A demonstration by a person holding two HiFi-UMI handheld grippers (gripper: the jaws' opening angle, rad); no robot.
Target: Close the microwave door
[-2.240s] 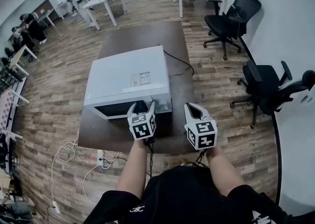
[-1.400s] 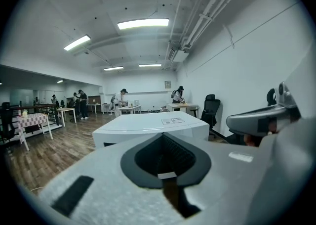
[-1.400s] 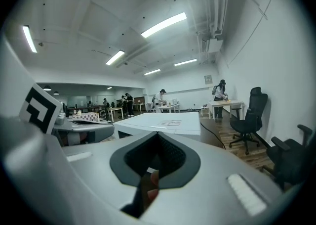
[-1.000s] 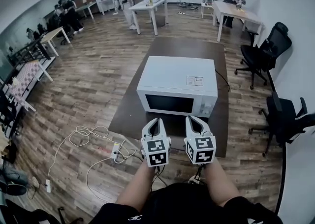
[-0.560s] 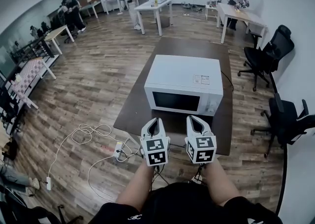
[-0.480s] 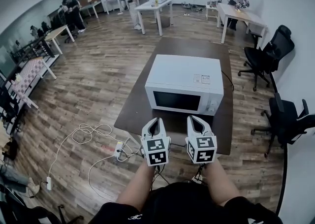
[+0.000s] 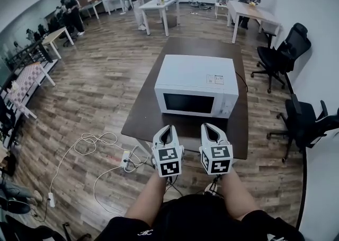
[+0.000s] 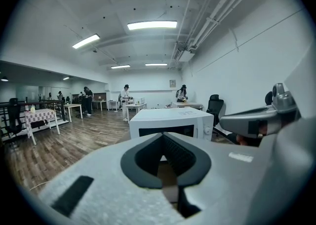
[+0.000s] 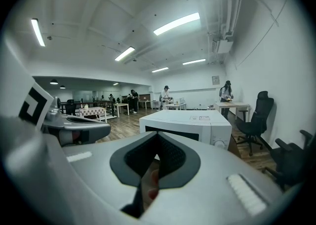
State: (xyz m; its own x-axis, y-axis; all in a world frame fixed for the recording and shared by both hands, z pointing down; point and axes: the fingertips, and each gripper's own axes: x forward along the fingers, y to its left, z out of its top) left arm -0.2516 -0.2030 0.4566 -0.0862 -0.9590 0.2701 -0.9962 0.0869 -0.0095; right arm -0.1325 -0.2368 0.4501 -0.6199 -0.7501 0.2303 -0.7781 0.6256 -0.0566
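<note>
The white microwave [image 7: 196,78] stands on the brown table [image 7: 159,123], its dark-windowed door [image 7: 189,103] flush with the front. Both grippers hover side by side over the table's near edge, well short of the microwave and touching nothing. My left gripper [image 7: 168,130] is shut and empty; in the left gripper view its jaws [image 8: 163,135] meet, with the microwave [image 8: 170,122] straight ahead. My right gripper [image 7: 207,128] looks shut too, jaws [image 9: 157,135] together and nothing between them, facing the microwave [image 9: 190,122].
Black office chairs [image 7: 276,54] [image 7: 304,123] stand right of the table. A power strip with white cables [image 7: 124,158] lies on the wooden floor at the left. White tables [image 7: 159,4] [image 7: 249,12] with people stand at the back.
In the oldest frame the door stood slightly ajar with the left gripper right at it. Now the door is flush, and both grippers have drawn back toward the table's near edge.
</note>
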